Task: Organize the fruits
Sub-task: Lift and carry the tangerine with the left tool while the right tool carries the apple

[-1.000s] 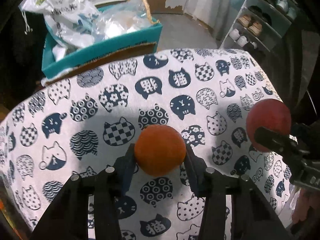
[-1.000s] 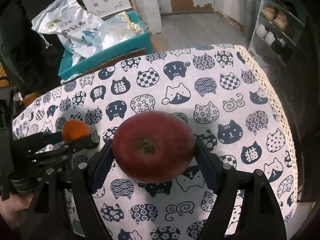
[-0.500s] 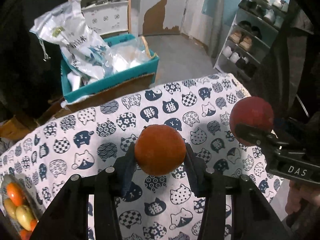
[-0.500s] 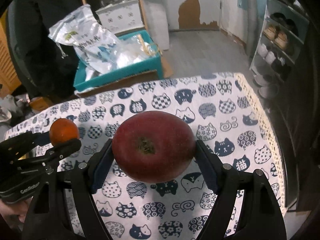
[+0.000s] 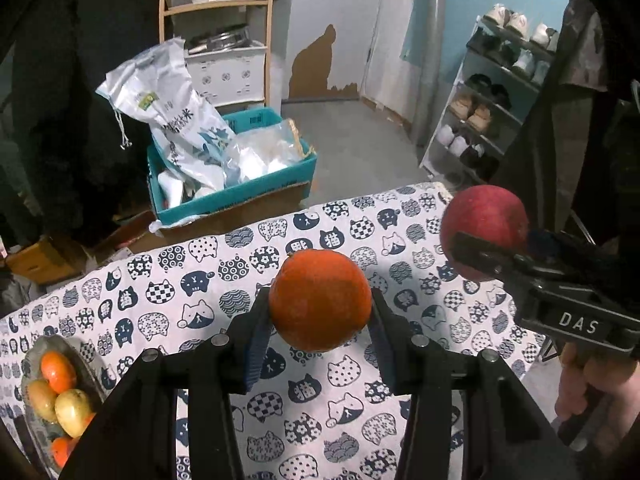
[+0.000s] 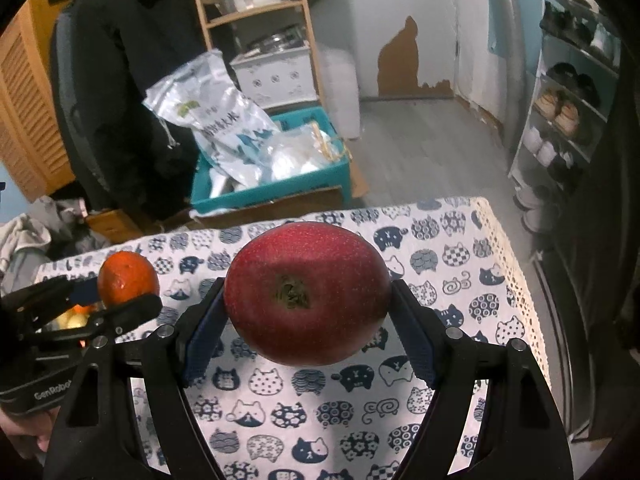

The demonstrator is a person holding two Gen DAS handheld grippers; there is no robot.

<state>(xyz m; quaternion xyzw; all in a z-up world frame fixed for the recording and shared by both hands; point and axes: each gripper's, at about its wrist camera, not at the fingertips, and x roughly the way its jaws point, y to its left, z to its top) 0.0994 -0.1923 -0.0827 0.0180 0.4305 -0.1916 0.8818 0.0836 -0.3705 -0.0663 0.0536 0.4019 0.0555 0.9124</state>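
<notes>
Left hand-held gripper (image 5: pixel 320 312) clamps the orange (image 5: pixel 320 300); right hand-held gripper (image 6: pixel 308 300) clamps the apple (image 6: pixel 307 293). Both fruits are likely firm, smooth, roll-prone: grip at the widest girth.

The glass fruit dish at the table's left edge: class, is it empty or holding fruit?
Holding fruit. The glass fruit dish contains several orange and yellow-green pieces; the exact count is cut off.

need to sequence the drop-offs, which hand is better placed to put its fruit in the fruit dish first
Left. The left gripper holds the orange, and the fruit dish sits at the table's left end, on its side. The right gripper, holding the apple, is farther away, probably reaching across.
</notes>
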